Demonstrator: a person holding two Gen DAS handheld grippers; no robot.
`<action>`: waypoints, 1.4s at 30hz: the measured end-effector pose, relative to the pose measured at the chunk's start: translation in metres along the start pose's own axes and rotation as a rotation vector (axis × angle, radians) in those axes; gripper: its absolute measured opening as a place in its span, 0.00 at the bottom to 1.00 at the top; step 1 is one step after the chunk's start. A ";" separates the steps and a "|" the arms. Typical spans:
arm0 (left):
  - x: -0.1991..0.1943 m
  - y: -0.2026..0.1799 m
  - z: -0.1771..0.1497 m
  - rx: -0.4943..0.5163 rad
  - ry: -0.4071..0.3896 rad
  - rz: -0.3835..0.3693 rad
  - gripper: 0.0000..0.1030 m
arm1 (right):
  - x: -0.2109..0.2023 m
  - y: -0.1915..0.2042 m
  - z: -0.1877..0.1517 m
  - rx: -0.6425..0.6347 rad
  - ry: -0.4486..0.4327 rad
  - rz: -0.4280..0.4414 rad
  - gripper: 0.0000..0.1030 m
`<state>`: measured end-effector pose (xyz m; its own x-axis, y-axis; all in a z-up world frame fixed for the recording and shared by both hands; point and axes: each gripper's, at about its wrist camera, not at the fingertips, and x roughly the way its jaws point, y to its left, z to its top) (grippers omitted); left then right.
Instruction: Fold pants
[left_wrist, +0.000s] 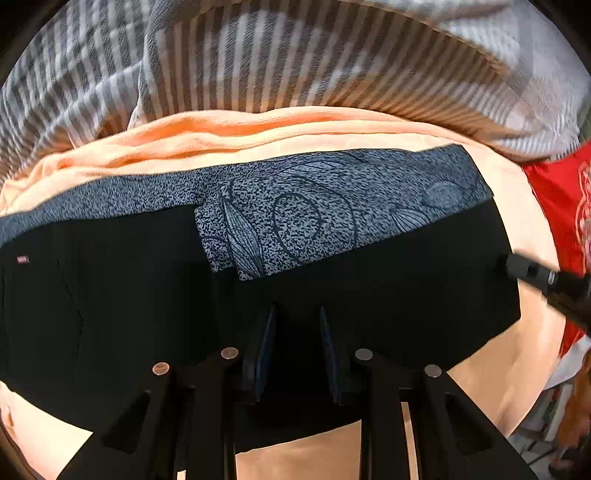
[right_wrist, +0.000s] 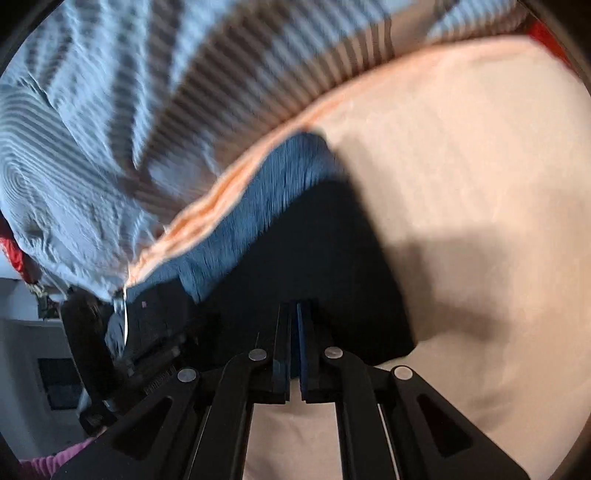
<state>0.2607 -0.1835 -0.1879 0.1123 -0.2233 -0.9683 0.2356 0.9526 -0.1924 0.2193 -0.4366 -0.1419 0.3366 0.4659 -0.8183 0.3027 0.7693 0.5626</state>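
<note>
Black pants (left_wrist: 406, 295) with a blue-grey patterned waistband part (left_wrist: 295, 206) lie flat across a peach sheet (left_wrist: 498, 369). My left gripper (left_wrist: 297, 314) is open, its fingers resting over the black fabric near its front edge. My right gripper (right_wrist: 295, 306) has its jaws almost together over the right end of the pants (right_wrist: 314, 258); whether cloth is pinched is not clear. The right gripper's tip also shows in the left wrist view (left_wrist: 524, 269) at the pants' right edge. The right wrist view is blurred.
A grey striped blanket (left_wrist: 295, 55) is bunched behind the pants. A red cloth (left_wrist: 557, 206) lies at the right. The bed's edge and a floor with dark objects (right_wrist: 55, 369) lie to the left in the right wrist view.
</note>
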 end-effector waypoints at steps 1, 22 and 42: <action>0.001 0.000 0.001 -0.008 0.000 -0.002 0.26 | -0.001 -0.001 0.009 -0.002 -0.013 -0.010 0.05; -0.004 -0.001 0.003 -0.047 0.001 0.001 0.26 | 0.019 0.000 0.074 -0.024 -0.014 -0.128 0.26; 0.017 -0.011 0.019 -0.056 0.011 0.098 0.35 | -0.008 0.003 -0.041 -0.480 -0.012 -0.367 0.14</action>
<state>0.2784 -0.2016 -0.1990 0.1218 -0.1267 -0.9844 0.1692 0.9800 -0.1052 0.1808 -0.4200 -0.1388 0.2977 0.1300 -0.9458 -0.0344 0.9915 0.1255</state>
